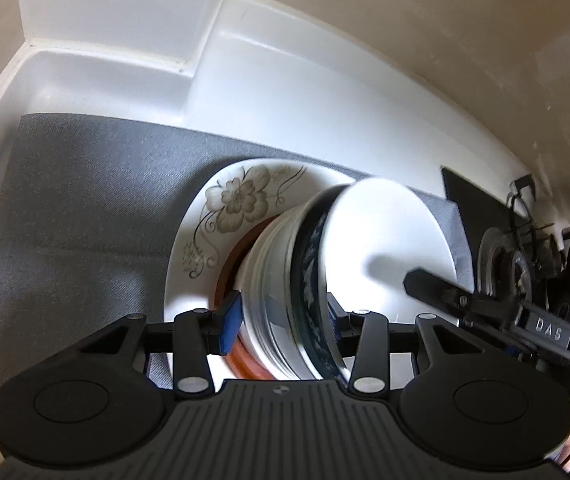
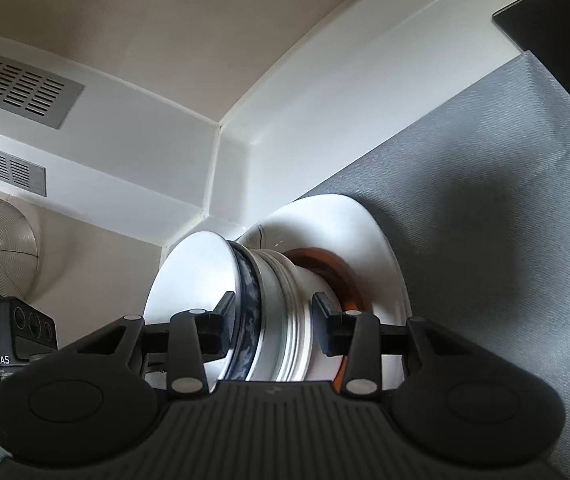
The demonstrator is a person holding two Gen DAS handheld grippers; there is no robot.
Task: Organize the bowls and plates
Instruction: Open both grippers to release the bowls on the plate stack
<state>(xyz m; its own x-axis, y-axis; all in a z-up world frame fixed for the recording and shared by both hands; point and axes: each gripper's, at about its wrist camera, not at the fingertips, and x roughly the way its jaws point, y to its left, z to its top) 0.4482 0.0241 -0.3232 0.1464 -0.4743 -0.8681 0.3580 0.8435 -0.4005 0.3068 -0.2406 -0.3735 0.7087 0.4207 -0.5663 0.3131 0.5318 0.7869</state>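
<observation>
My left gripper point(image 1: 281, 324) and right gripper point(image 2: 271, 320) both clamp the bowl stack point(image 1: 285, 280) on the floral plate point(image 1: 237, 200). Next: seat it centred, then release evenly.

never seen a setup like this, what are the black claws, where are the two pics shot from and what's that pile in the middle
Those are two hand-held grippers, each with a camera that looks along its fingers. One picture comes from the left gripper, the other from the right gripper. Both are closed around one stack of dishes from opposite sides. The cameras are rolled, so the stack looks sideways. It sits on a large floral plate on a grey mat. A brown dish lies just above the plate, and a white plate tops it.
</observation>
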